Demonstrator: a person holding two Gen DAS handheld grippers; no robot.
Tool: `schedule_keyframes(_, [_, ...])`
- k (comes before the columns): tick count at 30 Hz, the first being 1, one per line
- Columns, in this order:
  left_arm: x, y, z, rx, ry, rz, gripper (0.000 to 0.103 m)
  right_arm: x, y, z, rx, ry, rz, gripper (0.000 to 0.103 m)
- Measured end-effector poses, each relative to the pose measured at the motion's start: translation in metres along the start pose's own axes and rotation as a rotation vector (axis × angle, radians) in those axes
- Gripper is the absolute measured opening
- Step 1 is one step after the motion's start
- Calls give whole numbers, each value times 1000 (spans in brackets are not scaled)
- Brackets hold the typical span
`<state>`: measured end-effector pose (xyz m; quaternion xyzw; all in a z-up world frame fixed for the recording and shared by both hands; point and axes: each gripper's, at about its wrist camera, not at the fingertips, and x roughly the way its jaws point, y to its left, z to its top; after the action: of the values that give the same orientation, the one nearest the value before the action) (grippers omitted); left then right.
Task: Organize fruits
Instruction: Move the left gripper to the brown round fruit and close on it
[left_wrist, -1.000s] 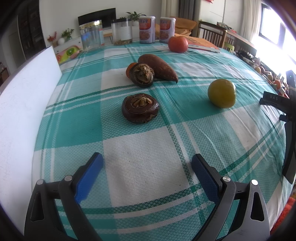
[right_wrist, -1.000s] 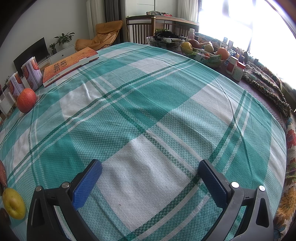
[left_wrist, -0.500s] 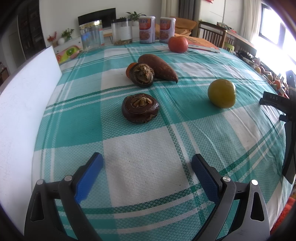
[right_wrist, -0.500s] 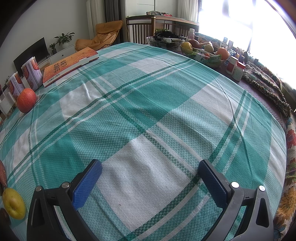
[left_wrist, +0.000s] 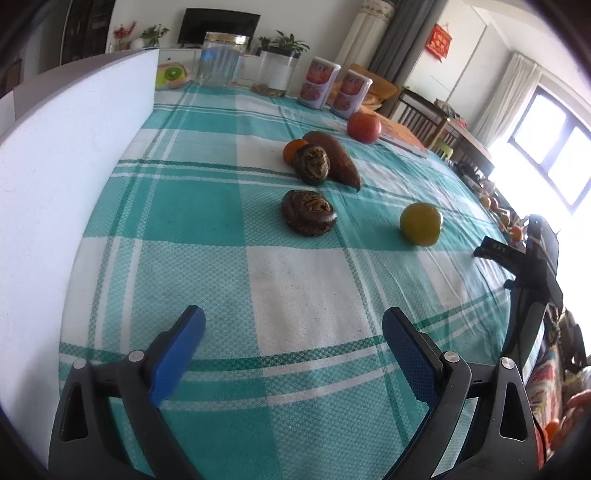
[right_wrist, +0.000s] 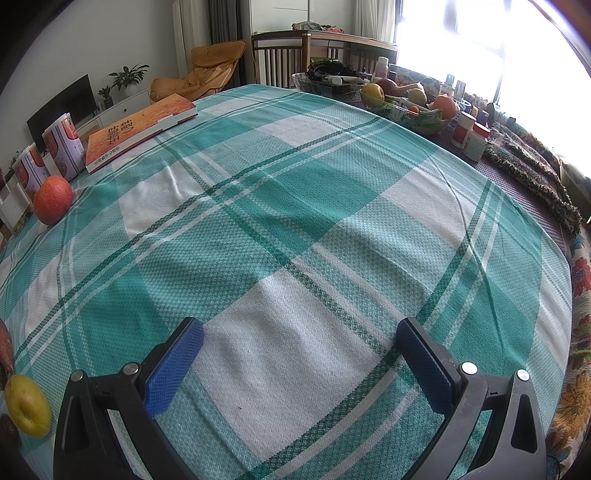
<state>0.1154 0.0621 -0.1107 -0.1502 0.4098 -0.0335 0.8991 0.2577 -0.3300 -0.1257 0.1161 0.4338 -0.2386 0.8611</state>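
Fruit (right_wrist: 373, 91) fills glass bowl (right_wrist: 424, 123) beyond checked tablecloth (right_wrist: 295, 206).

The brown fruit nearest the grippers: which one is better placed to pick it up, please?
Left. The left gripper is open and faces the brown fruit; the right gripper faces bare tablecloth.

Five fruits and one root are seen on the checked cloth in the left wrist view. A dark brown, wrinkled round fruit (left_wrist: 308, 217) lies flat near the centre of the frame. A second dark brown fruit (left_wrist: 312, 164) is placed above it, tilted, touching a long reddish-brown sweet potato (left_wrist: 341, 158) on its right. A small orange fruit (left_wrist: 291, 151) is partly hidden behind them. A yellow-green round fruit (left_wrist: 420, 223) lies apart, at centre right. A red apple (left_wrist: 364, 127) is seen in the upper part, beside a book.
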Motion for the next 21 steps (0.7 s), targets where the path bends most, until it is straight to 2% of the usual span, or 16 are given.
schedule_keyframes(4, [21, -24, 31, 34, -11, 55, 97, 0, 0, 0, 0, 0, 0, 103])
schedule_keyframes(9, [66, -40, 53, 127, 7, 237, 96, 0, 0, 0, 0, 0, 0, 103])
schedule_keyframes(12, [76, -33, 56, 106, 28, 232, 94, 0, 0, 0, 0, 0, 0, 103])
schedule_keyframes(13, [74, -31, 57, 103, 13, 226, 88, 0, 0, 0, 0, 0, 0, 103])
schedule_keyframes(14, [72, -30, 57, 103, 1, 207, 75, 0, 0, 0, 0, 0, 0, 103])
schedule_keyframes(15, [71, -30, 58, 108, -2, 199, 71, 0, 0, 0, 0, 0, 0, 103])
schedule_keyframes(16, [71, -29, 58, 117, -3, 203, 63, 0, 0, 0, 0, 0, 0, 103])
schedule_keyframes(17, [70, -28, 58, 125, -3, 189, 49, 0, 0, 0, 0, 0, 0, 103])
schedule_keyframes(21, [58, -24, 50, 116, 9, 153, 49, 0, 0, 0, 0, 0, 0, 103])
